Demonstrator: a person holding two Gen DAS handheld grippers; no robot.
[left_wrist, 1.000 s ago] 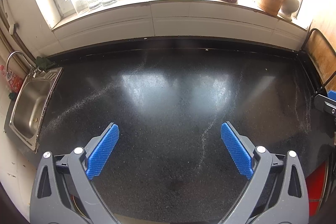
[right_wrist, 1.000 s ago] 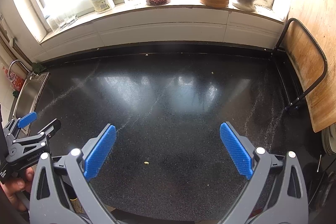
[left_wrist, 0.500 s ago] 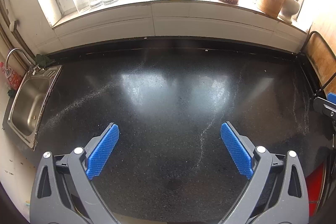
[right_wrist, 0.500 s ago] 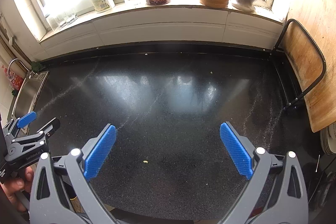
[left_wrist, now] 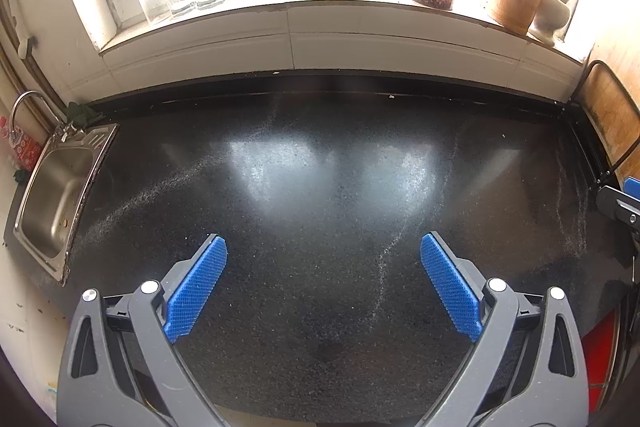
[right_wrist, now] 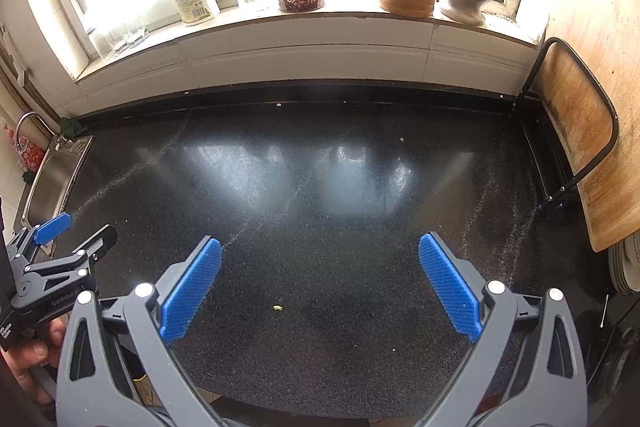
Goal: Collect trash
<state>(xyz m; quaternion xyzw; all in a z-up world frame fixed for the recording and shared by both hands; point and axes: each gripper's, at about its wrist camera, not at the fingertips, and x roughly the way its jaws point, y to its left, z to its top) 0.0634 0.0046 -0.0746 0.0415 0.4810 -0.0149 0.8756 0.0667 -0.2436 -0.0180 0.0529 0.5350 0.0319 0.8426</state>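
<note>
While both the left hand-held gripper and the right hand-held gripper hover wide open and empty over the dark worktop, the search step seems underway, and the next move calls for lowering the right one onto the small yellowish crumb lying between its fingers.

A tiny pale yellow-green crumb lies on the black speckled counter — another pale speck sits near the back edge.
</note>
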